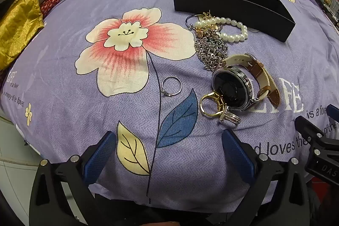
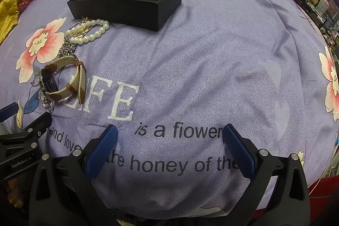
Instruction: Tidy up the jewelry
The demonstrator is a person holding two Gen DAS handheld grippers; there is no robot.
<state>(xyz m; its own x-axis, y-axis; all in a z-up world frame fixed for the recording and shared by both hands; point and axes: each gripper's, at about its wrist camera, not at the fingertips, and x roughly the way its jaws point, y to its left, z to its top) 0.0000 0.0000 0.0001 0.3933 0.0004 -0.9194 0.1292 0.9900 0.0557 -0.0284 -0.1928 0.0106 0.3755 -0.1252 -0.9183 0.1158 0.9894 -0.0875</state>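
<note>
Both tongs, left tongs point(image 1: 169, 139) and right tongs point(image 2: 170, 132), hover spread apart and empty over the floral bedsheet point(image 2: 211, 56). Nearest lie the gold ring point(image 1: 209, 105) and wristwatch point(image 1: 233, 88): small, hard, probably slippery; grip the watch by its strap. Beyond, the limp silver chain point(image 1: 211, 50), pearl bracelet point(image 1: 231, 29), then the black box point(image 1: 233, 3).

Your left wrist view looks forward, low over the cloth point(image 1: 63, 111); your right sits beside it, facing alike; both share the black box point(image 1: 231, 6) and watch point(image 2: 61, 82).
</note>
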